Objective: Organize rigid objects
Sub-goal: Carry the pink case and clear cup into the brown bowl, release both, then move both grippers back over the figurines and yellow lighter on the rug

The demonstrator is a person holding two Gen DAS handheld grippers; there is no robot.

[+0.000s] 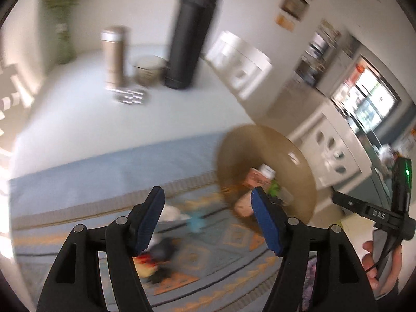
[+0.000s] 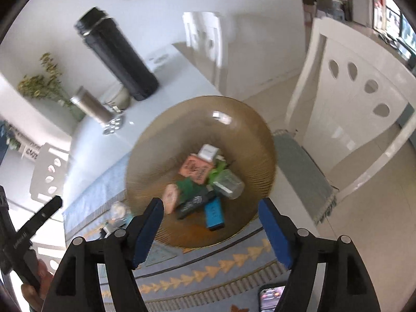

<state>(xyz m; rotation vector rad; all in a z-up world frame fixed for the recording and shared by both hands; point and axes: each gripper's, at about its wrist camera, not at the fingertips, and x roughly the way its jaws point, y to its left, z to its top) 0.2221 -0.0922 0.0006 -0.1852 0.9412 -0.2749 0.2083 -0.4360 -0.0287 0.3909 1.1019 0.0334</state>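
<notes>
A round brown basket (image 2: 234, 127) stands on the patterned table runner (image 2: 208, 273) and holds several small items: a pink box (image 2: 196, 169), a white box (image 2: 208, 152), a clear bottle (image 2: 228, 183), a black remote (image 2: 193, 204) and a blue lighter-like piece (image 2: 213, 214). My right gripper (image 2: 210, 231) is open and empty just above the basket's near rim. My left gripper (image 1: 208, 221) is open and empty over the runner (image 1: 104, 176), left of the basket (image 1: 286, 150). Blurred small items (image 1: 161, 254) lie on the runner under the left gripper.
A tall black flask (image 1: 191, 33), a tan tumbler (image 1: 114, 54), a small pot (image 1: 149, 70) and small metal pieces (image 1: 130, 97) stand at the table's far side. White chairs (image 2: 351, 98) stand to the right. A phone (image 2: 271, 296) lies on the near runner.
</notes>
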